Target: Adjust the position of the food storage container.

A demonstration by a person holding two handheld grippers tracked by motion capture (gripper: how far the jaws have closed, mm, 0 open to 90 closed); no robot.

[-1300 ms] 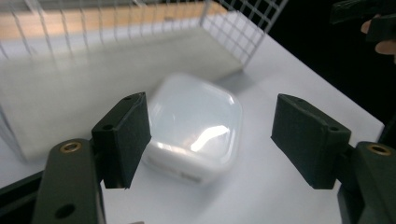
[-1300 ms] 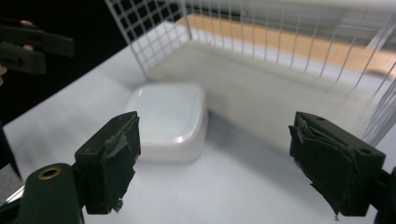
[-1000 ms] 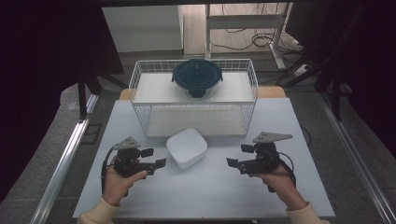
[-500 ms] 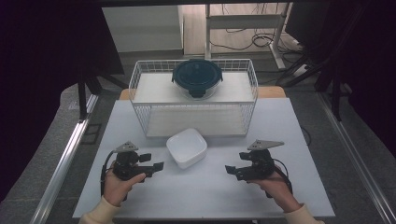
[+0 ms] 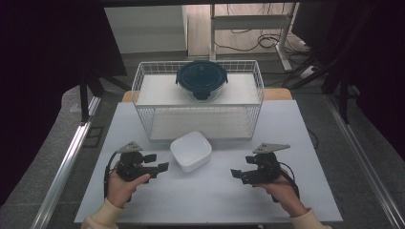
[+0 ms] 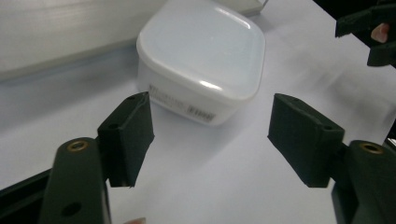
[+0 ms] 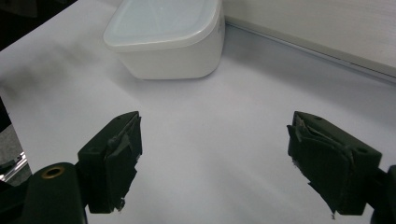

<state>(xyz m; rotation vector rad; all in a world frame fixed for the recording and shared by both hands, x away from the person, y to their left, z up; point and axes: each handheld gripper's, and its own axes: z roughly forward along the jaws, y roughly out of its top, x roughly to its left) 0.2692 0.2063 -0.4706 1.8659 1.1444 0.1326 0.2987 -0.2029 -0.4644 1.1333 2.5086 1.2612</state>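
Observation:
A white square lidded container [image 5: 191, 150] sits on the white table [image 5: 200, 205], just in front of the wire basket. My left gripper [image 5: 158, 161] lies to its left and points at it. Its jaws have just been closing a little but are still open, with nothing between them. In the left gripper view the container [image 6: 201, 51] lies just beyond the gripper [image 6: 212, 121]. My right gripper [image 5: 242, 167] is farther off on the container's right, open and empty. In the right gripper view the container [image 7: 163, 32] lies well ahead of the gripper [image 7: 215, 140].
A white wire basket [image 5: 200, 121] stands at the back of the table, with a dark blue round lidded bowl [image 5: 201, 78] at its top rear. The right gripper's jaws [image 6: 369, 32] appear in the left gripper view's top right corner.
My right gripper has drifted slightly toward the near edge and leftward. The left gripper has stayed in place, with its jaws a little narrower.

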